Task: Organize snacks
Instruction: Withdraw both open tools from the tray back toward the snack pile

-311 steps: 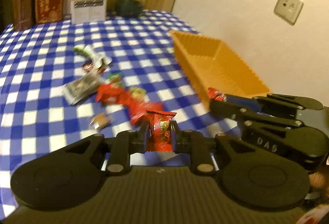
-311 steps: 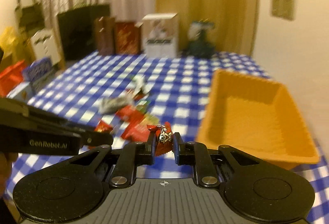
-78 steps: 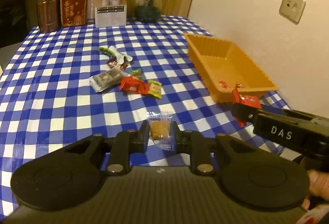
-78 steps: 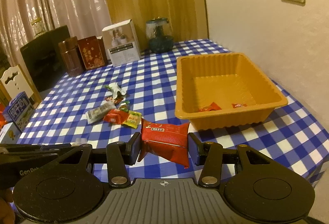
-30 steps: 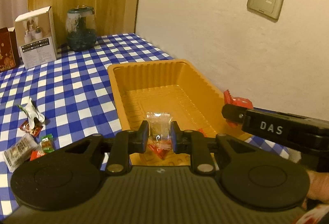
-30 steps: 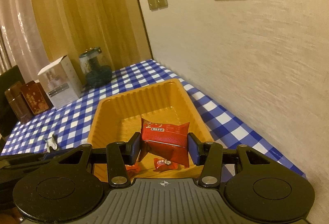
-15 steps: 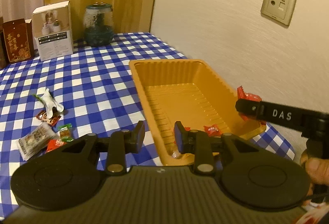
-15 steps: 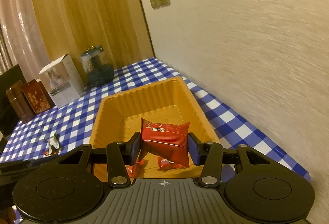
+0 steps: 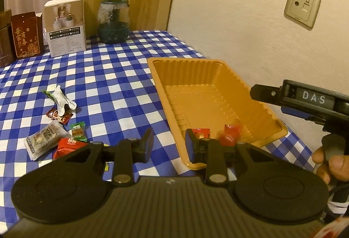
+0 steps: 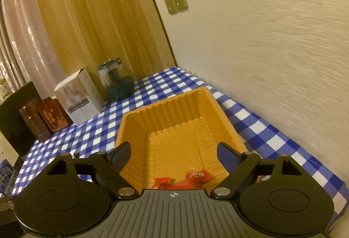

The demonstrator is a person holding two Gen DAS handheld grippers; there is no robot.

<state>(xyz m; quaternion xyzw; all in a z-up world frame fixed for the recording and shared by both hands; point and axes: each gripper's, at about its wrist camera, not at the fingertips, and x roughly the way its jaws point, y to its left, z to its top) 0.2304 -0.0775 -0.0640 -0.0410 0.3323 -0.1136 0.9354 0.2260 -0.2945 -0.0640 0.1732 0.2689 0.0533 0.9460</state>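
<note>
Presently, the step in hand is judged to be the release of snacks into the orange tray (image 9: 220,67), which stands on the checked desk (image 9: 113,76) close to the wall. The right gripper (image 10: 173,156) is held over the near end of the tray; its fingers (image 10: 120,154) have just been opening and are now spread wide, with nothing between them. Directly below that gap, red wrapped snacks (image 10: 197,175) are seen lying on the tray floor, somewhat blurred. The left gripper (image 9: 169,145) is positioned at the tray's near corner, partly over the desk; its fingers (image 9: 147,144) have been parted slightly, stand at a narrow gap, and hold nothing. In the left wrist view red snacks (image 9: 230,132) are noted in the tray's near end.

The task is assessed as partly done. A loose group of snacks (image 9: 59,126) remains on the desk, well apart from the tray on its left: a white wrapper, a grey packet, a small green piece and several red pieces, some touching one another.

The next move is judged to call for both grippers to be carried back to that group, one piece to be selected per gripper, and the fingers to be opened enough to straddle it. Care is advised with overlapping wrappers, as a neighbour may be dragged along.
</note>
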